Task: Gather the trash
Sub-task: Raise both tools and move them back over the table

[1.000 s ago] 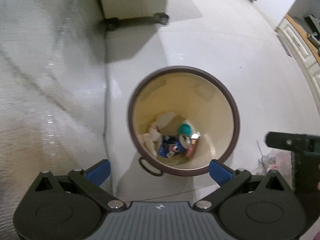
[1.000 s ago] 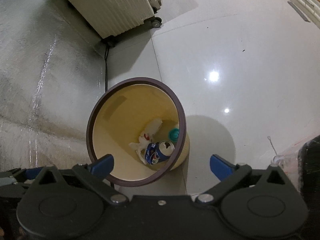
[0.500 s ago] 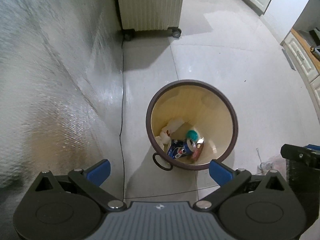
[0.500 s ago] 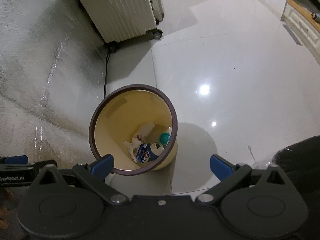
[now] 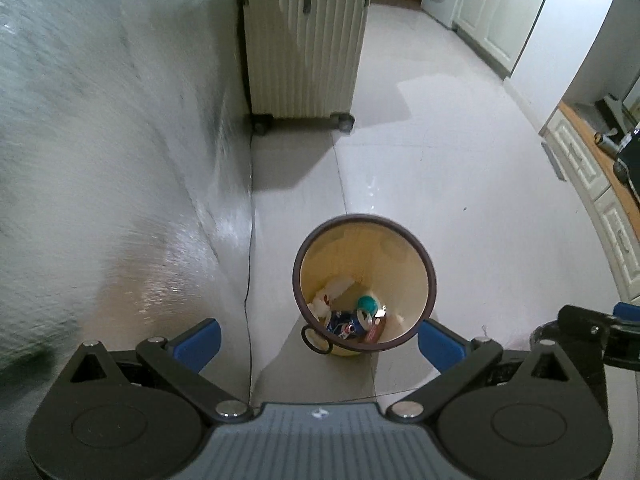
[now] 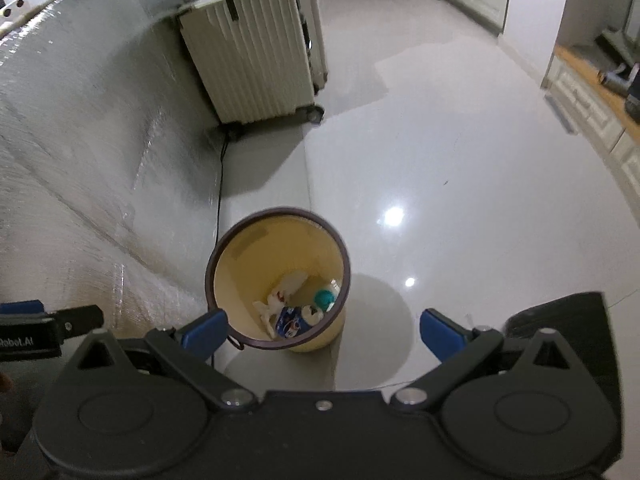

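— Underfoot? Glossy pale tiled floor [image 5: 440, 168], with bright light reflections at about 3 o'clock of the bin in the right wrist view.

— Standing on it? Cream wastebasket [image 5: 404, 256] with a dark brown rim, upright, near the silvery wall covering. Cream ribbed suitcase [image 5: 304, 48] on small wheels at 12 o'clock of the bin, well apart from it.

— Anything else down there? Thin black cord [image 5: 251, 264] running along the foot of the wall, at 9 o'clock of the bin. White cabinet fronts [image 5: 580, 160] meeting the floor out at 3 o'clock.
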The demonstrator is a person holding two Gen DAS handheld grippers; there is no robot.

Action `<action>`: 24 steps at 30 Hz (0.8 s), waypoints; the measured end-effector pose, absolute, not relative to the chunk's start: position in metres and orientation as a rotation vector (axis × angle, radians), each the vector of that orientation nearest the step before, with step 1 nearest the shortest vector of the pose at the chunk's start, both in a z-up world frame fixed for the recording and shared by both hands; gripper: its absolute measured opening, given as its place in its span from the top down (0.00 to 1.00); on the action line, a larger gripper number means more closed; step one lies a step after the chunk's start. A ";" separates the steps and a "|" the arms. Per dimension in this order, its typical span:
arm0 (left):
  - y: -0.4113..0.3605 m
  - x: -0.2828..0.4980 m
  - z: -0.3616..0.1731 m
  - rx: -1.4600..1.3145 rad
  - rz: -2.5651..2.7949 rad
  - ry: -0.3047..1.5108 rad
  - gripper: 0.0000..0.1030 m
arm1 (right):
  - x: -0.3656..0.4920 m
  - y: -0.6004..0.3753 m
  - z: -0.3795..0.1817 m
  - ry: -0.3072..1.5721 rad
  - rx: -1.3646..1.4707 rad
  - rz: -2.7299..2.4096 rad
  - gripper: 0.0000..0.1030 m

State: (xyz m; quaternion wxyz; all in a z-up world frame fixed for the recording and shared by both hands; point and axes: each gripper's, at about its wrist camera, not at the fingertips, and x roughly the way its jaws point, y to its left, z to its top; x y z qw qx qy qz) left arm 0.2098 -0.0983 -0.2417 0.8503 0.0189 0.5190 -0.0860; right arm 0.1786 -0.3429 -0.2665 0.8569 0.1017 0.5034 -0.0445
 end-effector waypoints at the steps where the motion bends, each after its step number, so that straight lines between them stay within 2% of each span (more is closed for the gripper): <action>1: -0.097 0.205 -0.233 0.039 -0.181 1.083 0.00 | 0.173 -0.342 -0.256 1.041 0.202 -0.099 0.00; 8: -0.094 0.165 -0.174 0.046 -0.224 0.978 0.00 | 0.137 -0.342 -0.193 0.926 0.189 -0.098 0.00; 24: -0.077 0.100 -0.058 0.022 -0.269 0.701 0.00 | 0.075 -0.325 -0.093 0.715 0.149 -0.093 0.00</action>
